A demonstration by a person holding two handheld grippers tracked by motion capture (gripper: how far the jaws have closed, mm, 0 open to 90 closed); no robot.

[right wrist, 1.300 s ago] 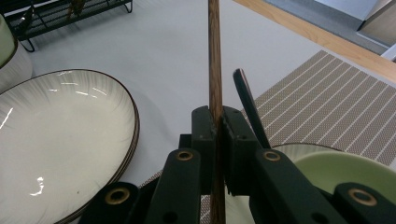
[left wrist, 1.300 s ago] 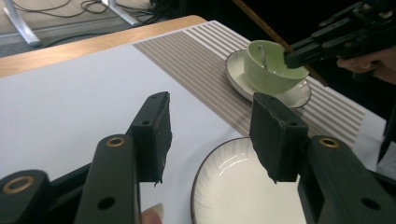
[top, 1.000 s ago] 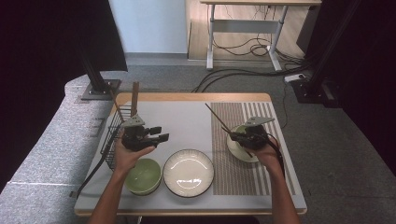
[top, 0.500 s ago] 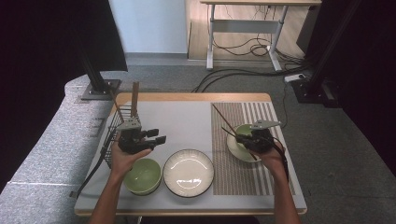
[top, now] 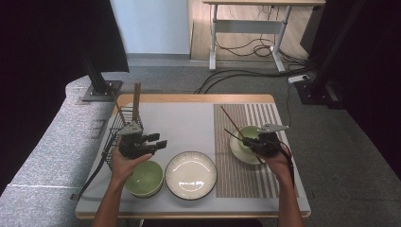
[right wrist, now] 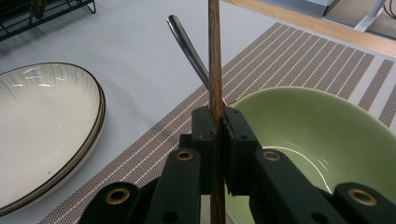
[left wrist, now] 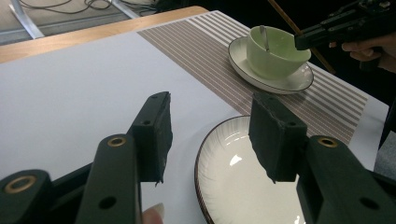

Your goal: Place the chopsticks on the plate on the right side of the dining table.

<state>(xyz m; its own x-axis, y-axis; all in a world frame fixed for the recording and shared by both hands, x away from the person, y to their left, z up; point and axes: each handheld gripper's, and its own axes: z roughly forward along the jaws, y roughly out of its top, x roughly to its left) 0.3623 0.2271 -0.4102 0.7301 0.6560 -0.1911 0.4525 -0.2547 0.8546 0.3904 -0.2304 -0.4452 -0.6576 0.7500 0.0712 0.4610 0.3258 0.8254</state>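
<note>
Now clamped hard on a brown wooden chopstick [right wrist: 214,70] by the right gripper [right wrist: 215,122], jaws pressed together with the stick running upright between them in the right gripper view; seen from the high view hovering at the near rim of the green bowl [top: 249,137] with the chopstick [top: 231,122] slanting up and away toward the far left of that bowl. Just beside the stick, a metal spoon handle [right wrist: 187,46] leaning out of the same bowl [right wrist: 322,135]. Under the bowl, a white saucer [top: 241,154] resting on the striped placemat [top: 236,175]. Left of the bowl, off the mat on the pale table surface [top: 189,127], a wide cream plate [top: 191,174] with a dark rim. Farther left of the bowl, beyond the plate, a second green bowl [top: 145,178], sitting just below the person's left hand. Above that, well apart from the first bowl, the left gripper [top: 156,143] held with jaws spread and nothing between them, hanging over bare table beside the plate's [left wrist: 243,186] rim in the left gripper view, with the bowl on its saucer [left wrist: 280,81] ahead and the right gripper [left wrist: 345,28] at its far edge. Farthest left from the bowl, a black wire rack [top: 116,137] at the table edge with wooden sticks [top: 136,101] standing in it.
</note>
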